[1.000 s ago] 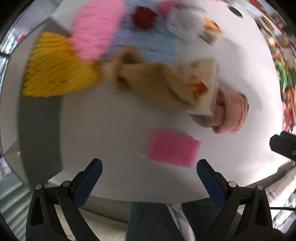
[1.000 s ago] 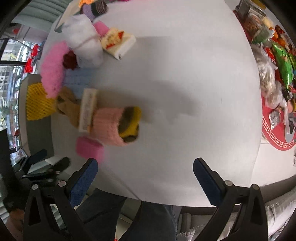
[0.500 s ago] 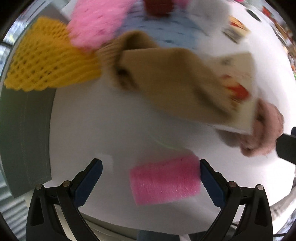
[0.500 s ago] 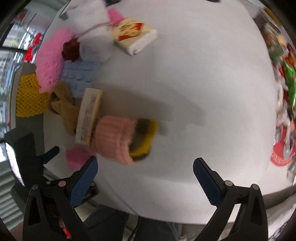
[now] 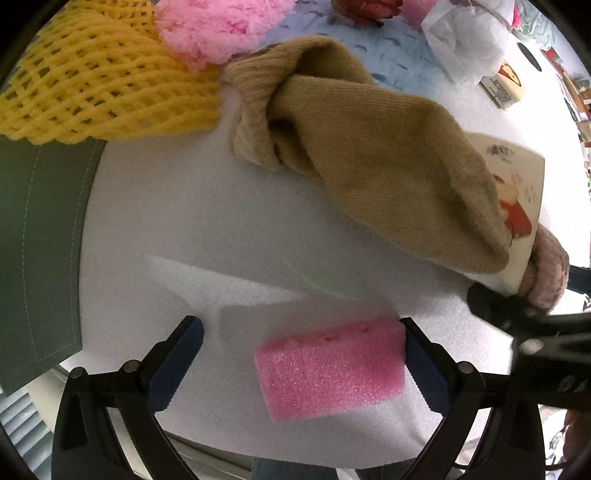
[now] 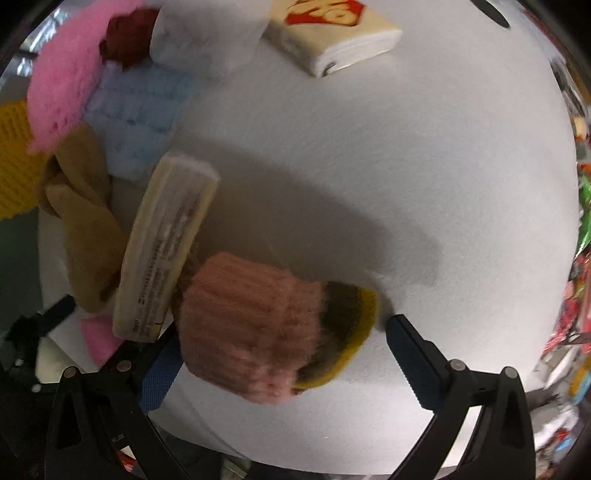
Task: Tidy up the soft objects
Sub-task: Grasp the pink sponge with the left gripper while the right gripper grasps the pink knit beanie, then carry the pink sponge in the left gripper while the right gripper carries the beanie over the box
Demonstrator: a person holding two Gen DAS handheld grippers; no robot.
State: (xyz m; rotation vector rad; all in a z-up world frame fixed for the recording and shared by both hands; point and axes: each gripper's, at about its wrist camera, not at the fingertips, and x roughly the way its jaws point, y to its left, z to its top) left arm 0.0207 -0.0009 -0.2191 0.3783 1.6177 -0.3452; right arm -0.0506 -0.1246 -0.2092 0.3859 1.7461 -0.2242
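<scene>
A pink foam block (image 5: 330,367) lies on the white table between the fingers of my open left gripper (image 5: 303,360), its right end touching the right finger. Behind it sprawls a tan sock (image 5: 369,155) partly over a tissue pack (image 5: 517,199). In the right wrist view my open right gripper (image 6: 280,363) straddles a pink knitted sock (image 6: 243,325) with a dark, yellow-rimmed piece (image 6: 347,325) tucked in its end. The tissue pack (image 6: 166,247) stands on edge just left of it. The pink foam block (image 6: 98,338) peeks out at lower left.
A yellow foam net (image 5: 99,77), a fluffy pink cloth (image 5: 218,26), a light blue cloth (image 6: 136,110), a white bag (image 5: 469,44) and a second tissue pack (image 6: 332,33) crowd the far side. A dark grey mat (image 5: 37,258) lies left. Snack packets (image 6: 576,258) line the right edge.
Both grippers have dropped closer to the table. The pink foam block now sits between the left fingers, and the pink knitted sock now sits between the right fingers.
</scene>
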